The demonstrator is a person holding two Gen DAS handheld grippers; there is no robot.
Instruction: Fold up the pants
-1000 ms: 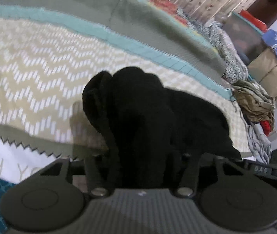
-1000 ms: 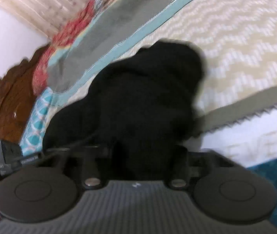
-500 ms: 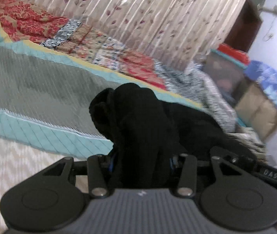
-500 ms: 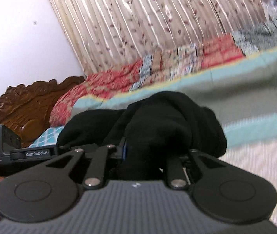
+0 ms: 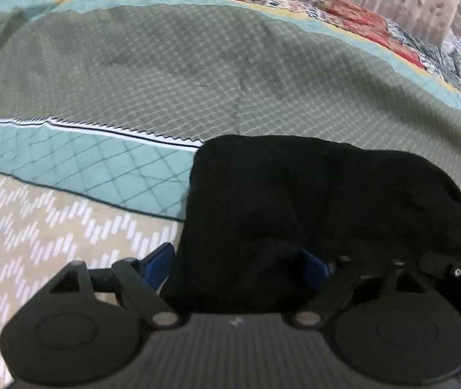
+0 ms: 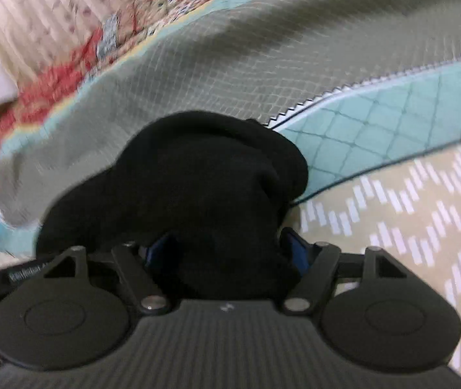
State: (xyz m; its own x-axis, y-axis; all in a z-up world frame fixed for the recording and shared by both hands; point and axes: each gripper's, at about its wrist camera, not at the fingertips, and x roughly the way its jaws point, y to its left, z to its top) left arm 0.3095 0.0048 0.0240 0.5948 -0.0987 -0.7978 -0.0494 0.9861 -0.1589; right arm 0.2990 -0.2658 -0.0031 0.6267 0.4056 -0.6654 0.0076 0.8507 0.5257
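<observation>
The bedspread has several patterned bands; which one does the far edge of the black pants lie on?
The grey-green diamond-quilted band: the black fabric pants reach onto it, past the teal band and the beige zigzag band nearer the gripper.

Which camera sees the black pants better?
The left wrist view: the black pants look sharp there, spread wide over the quilt, with the left gripper around one edge. The right wrist view shows a blurrier bunched lump in the right gripper.

One black pants bundle (image 5: 311,214). Two grippers: left gripper (image 5: 240,265), right gripper (image 6: 227,253). One quilted bedspread (image 5: 165,74). One curtain (image 6: 19,16) behind the bed.
</observation>
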